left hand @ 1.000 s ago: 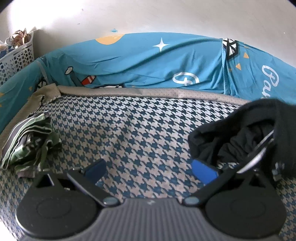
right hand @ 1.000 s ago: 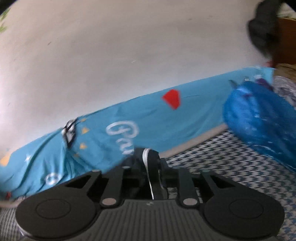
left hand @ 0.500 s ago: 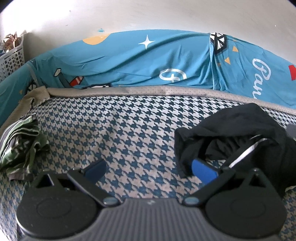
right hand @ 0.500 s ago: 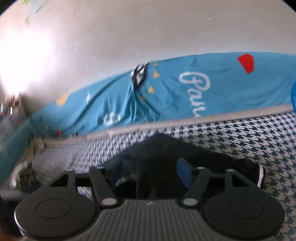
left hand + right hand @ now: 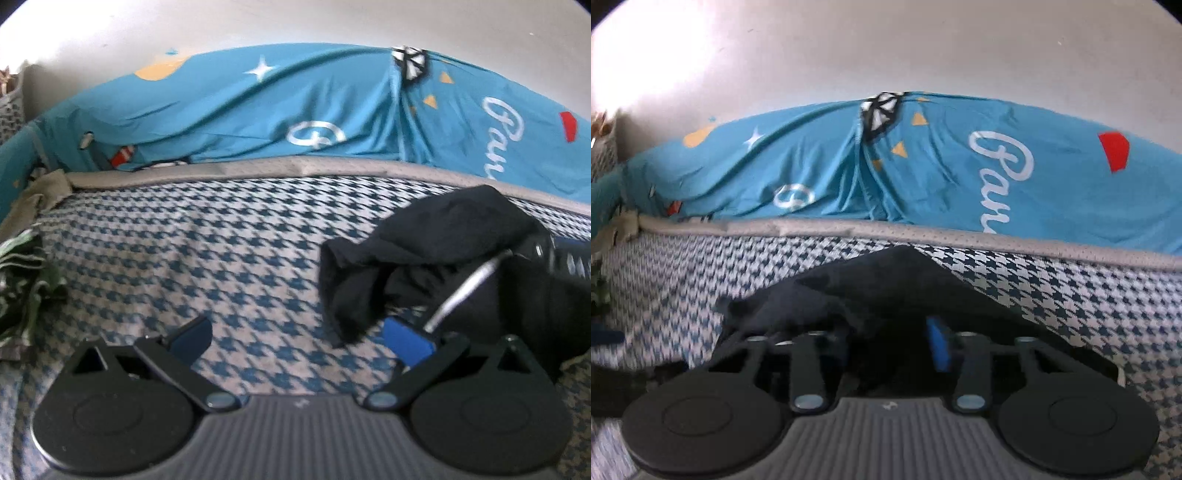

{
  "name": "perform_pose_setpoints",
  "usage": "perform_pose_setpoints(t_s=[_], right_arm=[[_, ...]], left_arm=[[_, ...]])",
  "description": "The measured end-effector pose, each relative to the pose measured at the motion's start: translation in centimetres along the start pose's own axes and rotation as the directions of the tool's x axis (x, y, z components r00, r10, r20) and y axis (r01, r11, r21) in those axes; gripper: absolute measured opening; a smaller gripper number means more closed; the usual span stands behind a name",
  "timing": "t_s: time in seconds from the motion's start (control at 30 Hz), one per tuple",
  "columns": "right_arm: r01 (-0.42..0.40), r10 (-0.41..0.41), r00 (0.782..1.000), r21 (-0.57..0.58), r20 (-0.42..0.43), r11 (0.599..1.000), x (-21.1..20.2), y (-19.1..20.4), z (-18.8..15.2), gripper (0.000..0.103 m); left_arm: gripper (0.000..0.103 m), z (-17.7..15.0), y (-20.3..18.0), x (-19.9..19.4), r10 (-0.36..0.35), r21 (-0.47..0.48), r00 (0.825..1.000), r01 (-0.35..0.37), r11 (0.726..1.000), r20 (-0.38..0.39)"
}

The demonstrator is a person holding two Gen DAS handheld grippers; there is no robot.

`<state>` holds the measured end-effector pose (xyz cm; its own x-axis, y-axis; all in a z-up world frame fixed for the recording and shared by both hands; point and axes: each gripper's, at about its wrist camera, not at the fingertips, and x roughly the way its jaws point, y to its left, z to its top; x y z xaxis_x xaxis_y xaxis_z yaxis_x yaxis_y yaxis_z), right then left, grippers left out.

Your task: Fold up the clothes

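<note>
A crumpled black garment (image 5: 424, 236) with a white stripe (image 5: 465, 291) lies on the houndstooth bed cover (image 5: 184, 251), right of centre in the left wrist view. My left gripper (image 5: 299, 338) is open and holds nothing. Its right pad (image 5: 406, 341) sits at the garment's near edge. In the right wrist view the black garment (image 5: 886, 284) bunches between the fingers of my right gripper (image 5: 892, 345). Those jaws are closing on the cloth and stand narrow, with fabric hiding the left fingertip.
A blue printed sheet (image 5: 258, 110) drapes along the wall behind the bed. A green striped garment (image 5: 22, 280) lies folded at the left edge. A white lattice basket (image 5: 11, 103) stands in the far left corner.
The right gripper swung down from facing the wall, spread its jaws over the black garment, then narrowed them on it. The garment sank onto the bed; the left gripper edged closer.
</note>
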<state>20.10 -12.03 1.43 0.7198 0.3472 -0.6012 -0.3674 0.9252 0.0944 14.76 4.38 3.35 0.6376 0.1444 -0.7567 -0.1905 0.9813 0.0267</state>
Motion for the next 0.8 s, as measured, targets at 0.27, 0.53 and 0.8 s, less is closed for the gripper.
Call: perform_pose_setpoints(t_s=[0.27, 0.53, 0.8], right_arm=[[0.013, -0.075, 0.98, 0.316, 0.184, 0.949, -1.3, -5.8, 2.9, 0.014], [0.14, -0.213, 0.967, 0.407, 0.138, 0.902, -1.6, -10.1, 4.2, 0.045], [0.148, -0.195, 0.975, 0.345, 0.107, 0.927, -4.0, -9.7, 1.9, 0.052]], left_arm=[[0.103, -0.2, -2.4, 0.9, -0.058, 0.064, 0.998, 0.059, 0.996, -0.016], [0.103, -0.9, -4.4, 1.8, -0.113, 0.112, 0.993, 0.116, 0.987, -0.032], [0.103, -1.8, -5.6, 1.1, -0.233, 0.148, 0.971, 0.237, 0.96, -0.044]])
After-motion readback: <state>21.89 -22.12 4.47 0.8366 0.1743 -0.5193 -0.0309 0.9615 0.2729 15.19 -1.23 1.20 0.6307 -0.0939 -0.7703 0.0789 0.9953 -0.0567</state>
